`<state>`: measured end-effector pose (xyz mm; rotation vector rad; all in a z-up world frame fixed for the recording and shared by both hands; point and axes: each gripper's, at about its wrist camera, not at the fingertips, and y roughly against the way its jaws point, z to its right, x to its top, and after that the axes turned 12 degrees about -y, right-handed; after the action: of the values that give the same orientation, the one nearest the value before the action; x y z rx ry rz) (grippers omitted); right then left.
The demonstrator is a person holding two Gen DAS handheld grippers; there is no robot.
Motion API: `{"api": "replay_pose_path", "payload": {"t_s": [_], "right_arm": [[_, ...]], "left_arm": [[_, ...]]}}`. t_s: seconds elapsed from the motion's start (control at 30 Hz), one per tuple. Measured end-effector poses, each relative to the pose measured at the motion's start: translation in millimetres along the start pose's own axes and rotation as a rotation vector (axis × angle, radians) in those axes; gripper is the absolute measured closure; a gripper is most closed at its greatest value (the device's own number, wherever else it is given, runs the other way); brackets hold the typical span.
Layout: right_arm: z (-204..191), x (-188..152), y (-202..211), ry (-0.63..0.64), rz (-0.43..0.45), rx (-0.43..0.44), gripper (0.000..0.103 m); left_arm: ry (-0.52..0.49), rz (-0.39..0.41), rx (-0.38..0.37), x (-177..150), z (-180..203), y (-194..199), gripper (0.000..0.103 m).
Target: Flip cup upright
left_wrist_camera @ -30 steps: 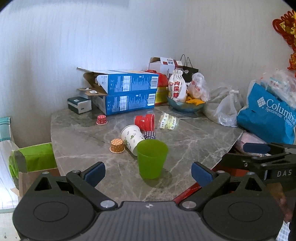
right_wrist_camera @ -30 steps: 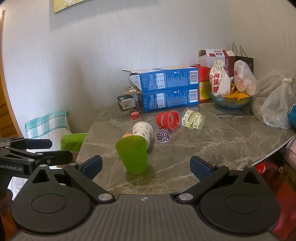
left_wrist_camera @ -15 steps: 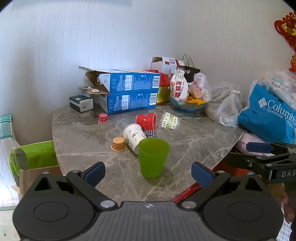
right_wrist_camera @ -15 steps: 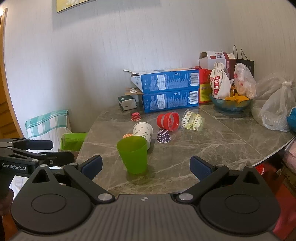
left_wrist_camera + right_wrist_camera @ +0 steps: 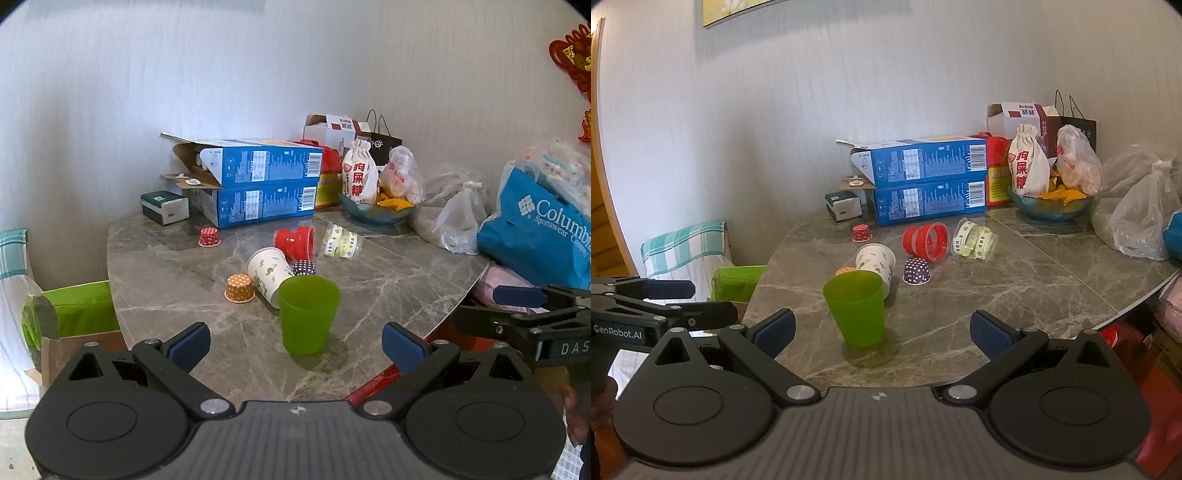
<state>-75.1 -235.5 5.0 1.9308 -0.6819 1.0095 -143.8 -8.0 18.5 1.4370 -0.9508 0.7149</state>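
A green plastic cup (image 5: 308, 314) stands upright near the front edge of the grey marble table (image 5: 177, 273); it also shows in the right wrist view (image 5: 856, 307). Behind it lie a white patterned paper cup (image 5: 269, 270) on its side, a red cup (image 5: 295, 242) on its side and a clear cup with yellow print (image 5: 342, 242) on its side. My left gripper (image 5: 295, 341) is open and empty, short of the green cup. My right gripper (image 5: 882, 330) is open and empty, also short of the table edge.
Small cupcake liners, orange (image 5: 240, 288), red (image 5: 209, 236) and purple (image 5: 916, 270), sit upside down among the cups. Two blue boxes (image 5: 258, 184), a bowl with bags (image 5: 373, 210) and plastic bags (image 5: 454, 218) crowd the back. A blue Columbia bag (image 5: 535, 229) stands right.
Both grippers have drawn back slightly from the table; the cups look a little farther. Nothing on the table has moved.
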Motion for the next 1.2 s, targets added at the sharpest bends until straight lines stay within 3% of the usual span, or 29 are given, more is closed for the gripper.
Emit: {"api": "replay_pose_path", "payload": {"t_s": [1.2], "right_arm": [[8, -3, -17, -0.025, -0.012, 0.015, 0.001]], "left_arm": [[0.010, -0.018, 0.000, 0, -1, -18, 0.003]]}}
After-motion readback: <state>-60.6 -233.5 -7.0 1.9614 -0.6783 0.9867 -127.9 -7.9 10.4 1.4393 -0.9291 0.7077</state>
